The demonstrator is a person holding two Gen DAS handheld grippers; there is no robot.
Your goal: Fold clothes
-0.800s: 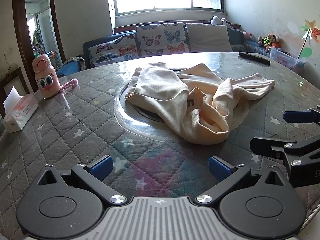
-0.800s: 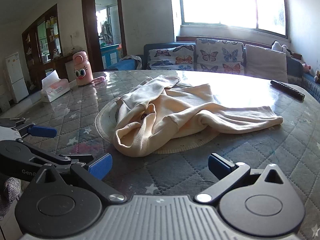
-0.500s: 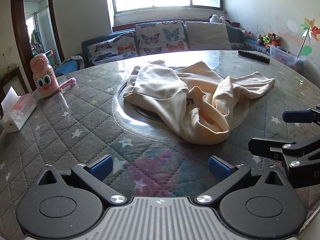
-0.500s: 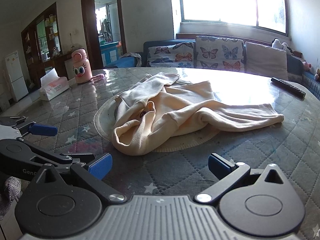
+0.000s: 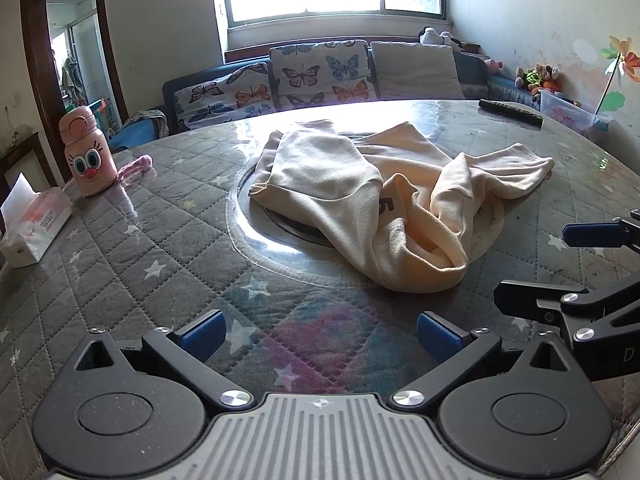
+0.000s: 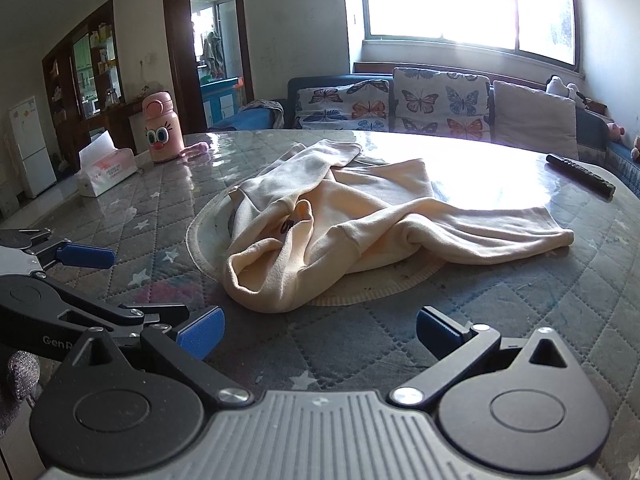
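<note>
Meanwhile both tongs, left (image 5: 318,330) and right (image 6: 320,330), still spread wide, empty; cream garment (image 5: 384,196) unmoved, slightly nearer.

A quilted, star-printed table (image 5: 120,264) is covered by a glossy sheet. On it are seen a crumpled cream garment (image 5: 384,200), a pink bottle (image 5: 86,152), a tissue box (image 5: 34,224) and a remote (image 5: 510,114).
</note>
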